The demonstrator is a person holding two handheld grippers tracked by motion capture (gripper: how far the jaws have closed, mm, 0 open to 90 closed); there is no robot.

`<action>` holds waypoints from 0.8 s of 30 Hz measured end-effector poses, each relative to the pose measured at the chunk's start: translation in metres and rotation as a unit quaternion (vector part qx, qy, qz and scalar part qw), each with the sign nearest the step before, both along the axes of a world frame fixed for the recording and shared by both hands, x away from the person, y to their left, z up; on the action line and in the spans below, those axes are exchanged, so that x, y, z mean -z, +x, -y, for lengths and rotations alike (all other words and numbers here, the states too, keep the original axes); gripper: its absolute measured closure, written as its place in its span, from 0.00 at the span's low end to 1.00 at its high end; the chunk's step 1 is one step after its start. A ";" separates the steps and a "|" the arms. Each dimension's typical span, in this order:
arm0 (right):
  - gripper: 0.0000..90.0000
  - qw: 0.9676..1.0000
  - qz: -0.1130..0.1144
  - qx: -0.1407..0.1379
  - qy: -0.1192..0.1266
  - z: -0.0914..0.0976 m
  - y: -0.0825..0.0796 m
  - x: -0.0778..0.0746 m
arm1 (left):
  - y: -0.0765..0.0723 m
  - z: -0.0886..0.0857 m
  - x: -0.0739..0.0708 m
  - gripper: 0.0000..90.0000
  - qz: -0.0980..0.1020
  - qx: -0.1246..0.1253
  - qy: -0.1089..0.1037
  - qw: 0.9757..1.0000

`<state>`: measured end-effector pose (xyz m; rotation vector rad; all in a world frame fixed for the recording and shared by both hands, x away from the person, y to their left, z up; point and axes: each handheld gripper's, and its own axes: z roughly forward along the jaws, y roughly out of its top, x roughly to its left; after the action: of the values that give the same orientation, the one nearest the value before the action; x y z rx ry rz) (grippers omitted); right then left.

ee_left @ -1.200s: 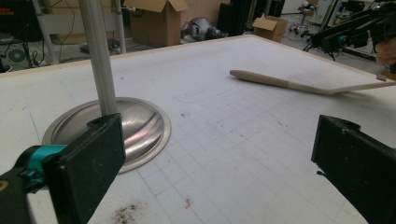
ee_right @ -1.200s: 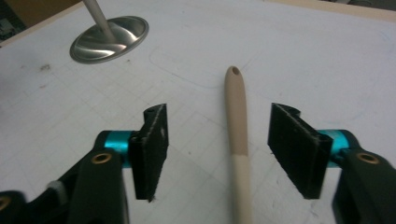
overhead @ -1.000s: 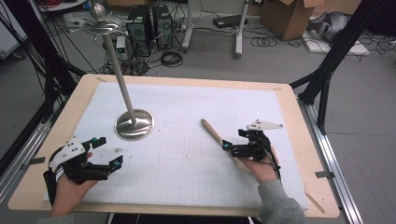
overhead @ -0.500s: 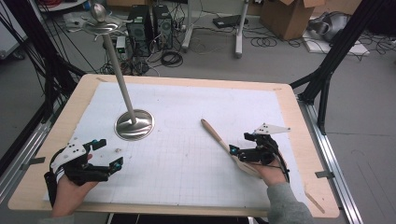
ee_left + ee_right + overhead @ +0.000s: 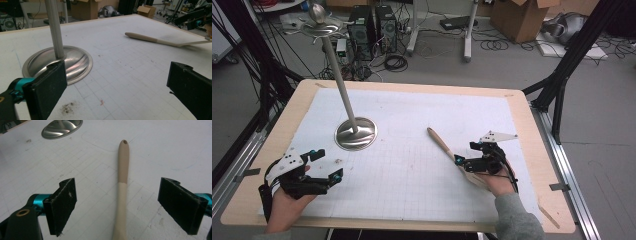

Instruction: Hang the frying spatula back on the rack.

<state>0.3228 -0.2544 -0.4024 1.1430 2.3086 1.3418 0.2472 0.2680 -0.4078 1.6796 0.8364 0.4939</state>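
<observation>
On the desk [image 5: 522,130], covered by a white gridded sheet, a metal stand [image 5: 355,133] sits left of centre: a round dished base with a thin pole rising from it and leaning toward the far left, topped by a small dish and knob. In the left gripper view the stand [image 5: 60,62] is just ahead of the near jaw, with the spatula [image 5: 152,39] well beyond it across bare sheet, so nothing lies between them. Small dark specks mark the sheet near the left gripper [image 5: 319,172], which rests at the near left corner with its jaws spread wide and empty. The spatula [image 5: 447,150] lies flat on the sheet right of centre, well apart from the stand. Its long axis runs diagonally: the handle end, with a small hole, points to the far left, toward the stand's side, and the blade end points to the near right, under the right gripper [image 5: 464,162]. In the right gripper view the spatula [image 5: 122,185] runs straight up between the two jaws, which stand wide apart on either side without touching it, so the right gripper [image 5: 117,205] is released around it.
</observation>
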 end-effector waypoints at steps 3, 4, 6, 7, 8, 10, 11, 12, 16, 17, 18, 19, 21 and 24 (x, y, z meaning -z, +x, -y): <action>0.16 1.000 -0.002 0.001 -0.002 0.001 0.002 0.001 | 0.000 0.001 0.000 0.04 0.000 0.001 -0.001 1.000; 0.16 1.000 -0.002 0.002 -0.004 0.001 0.003 0.001 | 0.000 0.000 0.000 0.04 0.001 0.002 0.002 1.000; 0.16 1.000 -0.001 0.003 -0.004 0.001 0.004 0.001 | -0.001 0.000 0.000 0.04 0.001 0.001 0.000 1.000; 0.16 1.000 -0.001 0.004 -0.004 0.001 0.007 0.000 | -0.001 0.000 -0.001 0.04 0.002 0.000 -0.002 1.000; 0.16 1.000 -0.002 0.005 -0.005 0.001 0.008 0.000 | -0.001 0.000 -0.001 0.04 0.003 0.000 -0.002 1.000; 0.16 1.000 -0.008 0.005 -0.005 0.000 0.011 -0.001 | -0.001 0.000 -0.001 0.04 0.002 0.000 -0.001 1.000; 0.16 1.000 -0.007 0.005 -0.007 0.000 0.014 -0.001 | -0.001 0.000 -0.001 0.04 0.002 0.001 -0.002 1.000; 0.16 1.000 -0.007 0.004 -0.004 -0.001 0.015 -0.001 | 0.000 0.000 0.000 0.04 0.001 0.001 -0.002 1.000; 0.16 1.000 -0.013 0.000 -0.009 -0.004 0.022 0.003 | 0.000 -0.001 0.000 0.04 0.001 0.000 -0.003 1.000; 0.16 1.000 -0.016 -0.001 -0.011 -0.005 0.023 0.004 | 0.000 -0.001 0.000 0.04 0.001 0.000 -0.003 1.000; 0.16 1.000 -0.018 -0.001 -0.014 -0.006 0.025 0.006 | -0.001 -0.001 0.000 0.04 0.001 0.000 -0.004 1.000; 0.16 1.000 -0.023 -0.001 -0.015 -0.007 0.026 0.007 | -0.001 -0.001 0.000 0.04 0.001 0.000 -0.004 1.000; 0.16 1.000 -0.024 -0.004 -0.020 -0.009 0.027 0.009 | 0.000 -0.001 0.000 0.04 0.001 0.000 -0.004 1.000; 0.16 0.999 -0.026 -0.006 -0.021 -0.010 0.028 0.011 | -0.001 -0.001 0.000 0.04 0.001 0.000 -0.002 1.000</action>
<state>0.3512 -0.2443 -0.4130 1.1652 2.3722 1.2751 0.2466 0.2693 -0.4075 1.6757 0.8348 0.4941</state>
